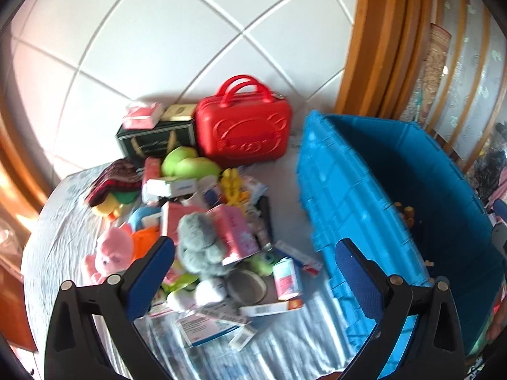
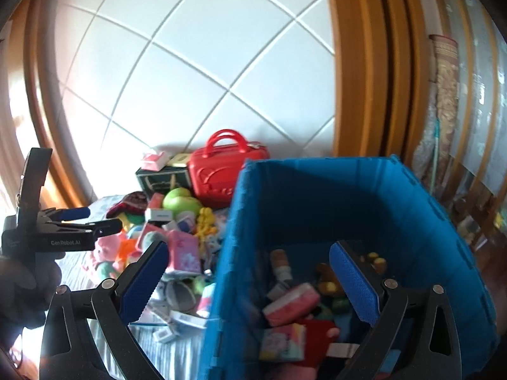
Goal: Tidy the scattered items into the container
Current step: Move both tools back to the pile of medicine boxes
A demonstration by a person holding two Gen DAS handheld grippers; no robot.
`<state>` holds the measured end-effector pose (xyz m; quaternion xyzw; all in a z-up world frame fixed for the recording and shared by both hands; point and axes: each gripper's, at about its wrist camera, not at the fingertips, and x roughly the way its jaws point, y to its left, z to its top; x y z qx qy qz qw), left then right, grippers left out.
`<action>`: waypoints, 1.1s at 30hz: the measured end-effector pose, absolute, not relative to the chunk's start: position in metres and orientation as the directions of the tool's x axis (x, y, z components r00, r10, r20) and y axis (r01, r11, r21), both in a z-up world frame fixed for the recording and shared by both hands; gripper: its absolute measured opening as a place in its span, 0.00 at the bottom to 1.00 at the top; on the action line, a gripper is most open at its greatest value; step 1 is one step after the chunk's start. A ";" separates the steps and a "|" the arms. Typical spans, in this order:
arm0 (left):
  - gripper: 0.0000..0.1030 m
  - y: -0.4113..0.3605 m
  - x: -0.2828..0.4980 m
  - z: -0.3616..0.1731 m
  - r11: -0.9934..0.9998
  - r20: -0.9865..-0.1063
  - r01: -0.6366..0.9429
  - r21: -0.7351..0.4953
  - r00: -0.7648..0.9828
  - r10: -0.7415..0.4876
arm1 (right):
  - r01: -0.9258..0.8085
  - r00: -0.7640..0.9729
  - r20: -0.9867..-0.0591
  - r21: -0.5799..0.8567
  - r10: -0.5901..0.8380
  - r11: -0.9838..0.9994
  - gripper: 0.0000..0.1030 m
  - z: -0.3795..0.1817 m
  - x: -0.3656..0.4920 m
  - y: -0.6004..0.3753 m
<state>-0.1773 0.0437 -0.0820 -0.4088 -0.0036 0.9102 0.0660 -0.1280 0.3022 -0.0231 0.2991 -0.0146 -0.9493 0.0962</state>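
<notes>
Between the right gripper's [image 2: 248, 277] wide-spread, empty jaws stands the blue crate [image 2: 221, 253], its near wall just ahead and small boxes [image 2: 290, 304] already lying inside. Over the scattered pile [image 1: 202, 237] the left gripper [image 1: 253, 267] hovers — jaws also wide, holding nothing, a grey plush [image 1: 198, 240] just inside its left finger — with bare cloth between pile and crate

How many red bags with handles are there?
1. The red bag stands at the back of the pile by the tiled wall, beside a dark green box, left of the blue bin. More might hide under the toys.
</notes>
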 end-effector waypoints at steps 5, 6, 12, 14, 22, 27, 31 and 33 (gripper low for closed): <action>1.00 -0.009 -0.156 -0.102 -0.997 -0.761 -0.063 -0.042 -0.644 0.073 | 0.242 -0.780 -0.580 0.067 -0.235 -0.968 1.00 -0.026 -0.125 0.252; 1.00 -0.018 -0.152 -0.107 -0.998 -0.767 -0.053 -0.041 -0.639 0.065 | 0.254 -0.775 -0.584 0.063 -0.243 -0.965 1.00 -0.027 -0.124 0.242; 1.00 -0.066 -0.133 -0.140 -1.000 -0.798 -0.007 -0.029 -0.602 0.028 | 0.325 -0.736 -0.615 0.046 -0.283 -0.945 1.00 -0.044 -0.120 0.189; 1.00 -0.078 -0.128 -0.151 -1.000 -0.809 0.001 -0.025 -0.587 0.020 | 0.339 -0.719 -0.632 0.044 -0.289 -0.940 1.00 -0.052 -0.119 0.173; 1.00 -0.105 -0.118 -0.211 -1.000 -0.873 -0.016 -0.016 -0.487 0.022 | 0.363 -0.664 -0.690 0.039 -0.288 -0.931 1.00 -0.088 -0.114 0.135; 1.00 -0.103 -0.113 -0.247 -0.995 -0.893 -0.100 -0.022 -0.445 0.064 | 0.354 -0.628 -0.735 0.025 -0.257 -0.935 1.00 -0.126 -0.114 0.117; 1.00 -0.093 -0.115 -0.275 -0.979 -0.897 -0.203 -0.017 -0.429 0.105 | 0.336 -0.580 -0.782 0.027 -0.230 -0.942 1.00 -0.164 -0.115 0.108; 1.00 -0.087 -0.119 -0.292 -0.963 -0.896 -0.268 -0.010 -0.426 0.128 | 0.320 -0.556 -0.804 0.024 -0.208 -0.947 1.00 -0.184 -0.116 0.105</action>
